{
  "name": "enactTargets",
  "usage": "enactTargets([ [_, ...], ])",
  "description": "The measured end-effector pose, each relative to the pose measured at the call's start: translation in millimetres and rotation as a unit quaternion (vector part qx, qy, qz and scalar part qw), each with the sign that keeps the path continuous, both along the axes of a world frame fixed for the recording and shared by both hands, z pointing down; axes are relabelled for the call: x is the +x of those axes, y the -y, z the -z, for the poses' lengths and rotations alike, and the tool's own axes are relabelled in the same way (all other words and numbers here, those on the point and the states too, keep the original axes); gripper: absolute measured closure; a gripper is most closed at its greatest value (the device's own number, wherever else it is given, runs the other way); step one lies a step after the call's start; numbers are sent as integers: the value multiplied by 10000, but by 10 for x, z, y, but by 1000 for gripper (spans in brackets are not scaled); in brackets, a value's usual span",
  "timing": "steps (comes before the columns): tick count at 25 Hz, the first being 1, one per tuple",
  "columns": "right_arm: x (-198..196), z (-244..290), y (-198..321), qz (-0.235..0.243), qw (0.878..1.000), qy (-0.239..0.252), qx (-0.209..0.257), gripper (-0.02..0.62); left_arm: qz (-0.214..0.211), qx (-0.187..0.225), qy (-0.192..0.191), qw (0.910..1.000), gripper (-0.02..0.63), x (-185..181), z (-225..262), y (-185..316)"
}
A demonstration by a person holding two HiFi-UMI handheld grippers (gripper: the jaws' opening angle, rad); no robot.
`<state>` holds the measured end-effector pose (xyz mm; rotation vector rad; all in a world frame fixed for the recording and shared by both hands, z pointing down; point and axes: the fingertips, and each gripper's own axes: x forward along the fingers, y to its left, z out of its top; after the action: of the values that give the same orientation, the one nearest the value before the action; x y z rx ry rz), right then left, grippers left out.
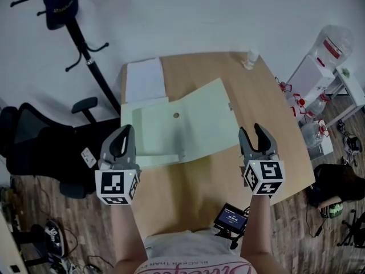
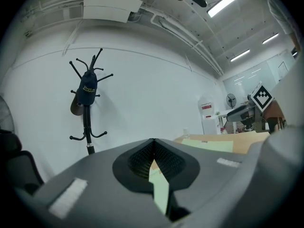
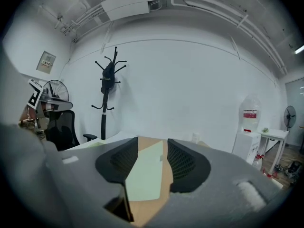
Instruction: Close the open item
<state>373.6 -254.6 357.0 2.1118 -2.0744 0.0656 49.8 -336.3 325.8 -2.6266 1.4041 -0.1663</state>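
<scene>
Head view: pale green folder (image 1: 188, 121) lies open & flat on the wooden table (image 1: 188, 187), toward the far left part of the top. Its left leaf reaches the table's left edge and its right leaf is spread at a slant toward the middle.

L gripper (image 1: 124, 133) sits at the folder's near-left corner. In the left gripper view its jaws meet at the tips (image 2: 153, 141), w/ nothing seen pinched there. A strip of green folder (image 2: 209, 145) shows thru the gap lower down; can't tell if it touches the sheet.

R gripper (image 1: 251, 131) is just beside the folder's near-right corner. In the right gripper view its jaws stand well apart (image 3: 152, 144), gripping nothing; folder (image 3: 145, 172) & bare tabletop show between them.

Further out:
- White sheet (image 1: 145, 79) at the far-left corner of the table, touching the folder's far edge.
- Small bottle (image 1: 251, 57) near the far-right corner.
- Small device w/ lit screen (image 1: 231, 216) at the near edge.
- Left of the table: black office chair (image 1: 45, 147), coat stand (image 1: 85, 56) w/ a dark cap (image 1: 60, 4) on it.
- Right of the table: water dispenser (image 1: 328, 53).
</scene>
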Motion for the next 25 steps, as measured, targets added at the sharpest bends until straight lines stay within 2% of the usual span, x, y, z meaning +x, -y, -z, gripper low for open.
enactTargets([
  [5, 226, -122, 190, 194, 9996, -123, -173, 442, 329, -29, -25, 9995, 589, 15, -21, 42],
  [10, 435, -389, 384, 362, 9975, -352, -489, 469, 462, -41, 392, 9982, 588, 93, -89, 52],
  [16, 578, -658, 635, 576, 9946, -449, -740, 523, 662, -65, 407, 9970, 588, 54, -64, 183],
  [21, 595, -878, 795, 911, 9892, -597, -980, 567, 740, -168, 553, 9956, 588, 61, -145, 260],
  [25, 561, -1132, 891, 1325, 9779, -913, -1338, 601, 803, -237, 626, 9945, 588, 42, -197, 313],
])
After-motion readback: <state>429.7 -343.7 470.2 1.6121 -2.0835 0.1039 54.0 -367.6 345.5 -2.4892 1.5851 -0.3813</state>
